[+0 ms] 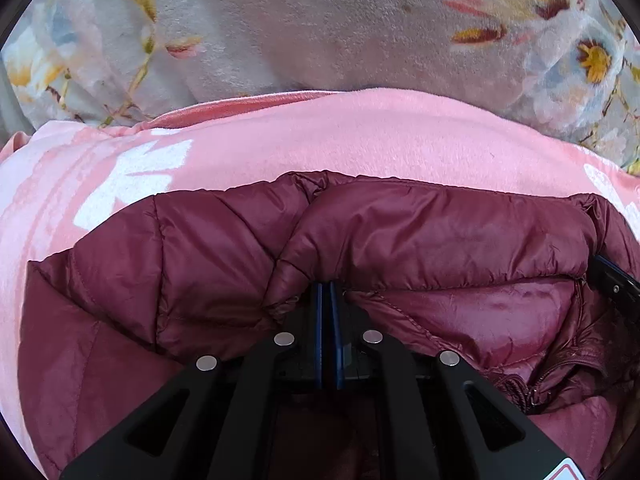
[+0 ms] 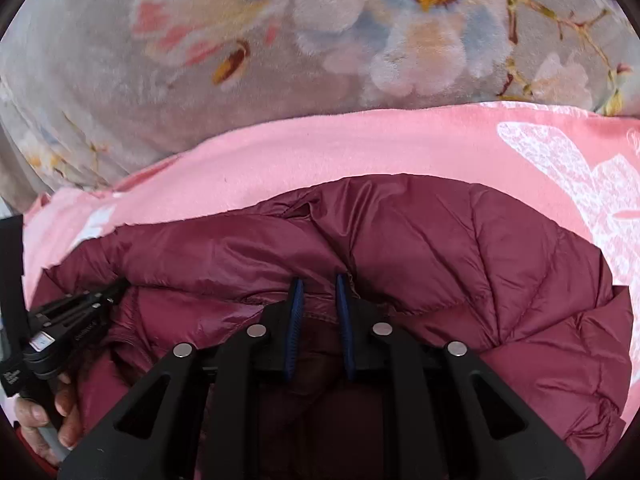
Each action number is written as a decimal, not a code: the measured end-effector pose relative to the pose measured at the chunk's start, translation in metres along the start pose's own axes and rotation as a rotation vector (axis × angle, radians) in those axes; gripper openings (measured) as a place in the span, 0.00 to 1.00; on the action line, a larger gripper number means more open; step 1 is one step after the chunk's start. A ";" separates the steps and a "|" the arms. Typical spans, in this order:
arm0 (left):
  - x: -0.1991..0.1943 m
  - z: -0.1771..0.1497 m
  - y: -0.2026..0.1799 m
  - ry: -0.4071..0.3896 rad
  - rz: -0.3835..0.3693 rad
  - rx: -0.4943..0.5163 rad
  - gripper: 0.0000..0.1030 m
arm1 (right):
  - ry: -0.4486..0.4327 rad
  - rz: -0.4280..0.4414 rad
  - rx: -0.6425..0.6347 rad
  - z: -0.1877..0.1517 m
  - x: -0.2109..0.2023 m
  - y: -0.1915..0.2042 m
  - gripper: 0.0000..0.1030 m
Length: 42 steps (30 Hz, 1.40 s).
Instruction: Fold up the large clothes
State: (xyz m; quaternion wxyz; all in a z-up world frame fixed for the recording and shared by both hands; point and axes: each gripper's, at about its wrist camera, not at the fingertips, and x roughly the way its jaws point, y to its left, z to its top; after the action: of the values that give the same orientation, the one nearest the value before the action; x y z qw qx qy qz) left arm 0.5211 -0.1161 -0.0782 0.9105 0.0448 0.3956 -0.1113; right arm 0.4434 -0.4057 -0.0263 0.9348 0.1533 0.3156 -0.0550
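A maroon quilted puffer jacket (image 1: 440, 232) lies on a pink blanket (image 1: 360, 136); it also shows in the right wrist view (image 2: 460, 248). My left gripper (image 1: 328, 286) is shut on a fold of the jacket's edge, its blue pads pressed together. My right gripper (image 2: 320, 280) stands with its blue pads a little apart at the jacket's edge; a seam lies between them, and I cannot tell if they grip it. The left gripper also shows at the left of the right wrist view (image 2: 116, 286), held by a hand. The jacket's zipper (image 1: 532, 392) shows at lower right.
The pink blanket (image 2: 360, 148) has white butterfly prints (image 2: 580, 184). Behind it lies a grey floral fleece blanket (image 1: 320, 28), also in the right wrist view (image 2: 280, 60). The right gripper's body (image 1: 616, 284) pokes in at the right edge of the left wrist view.
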 end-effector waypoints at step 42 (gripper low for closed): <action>-0.405 -0.330 0.197 0.097 -0.332 -0.363 0.02 | -0.183 0.196 0.266 -0.343 -0.486 -0.086 0.04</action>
State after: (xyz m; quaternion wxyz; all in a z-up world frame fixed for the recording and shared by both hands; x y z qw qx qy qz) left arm 0.0646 0.1986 -0.0089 0.8528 -0.1799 0.4543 -0.1841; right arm -0.1564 -0.3739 -0.0118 0.9320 0.2998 0.2028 -0.0186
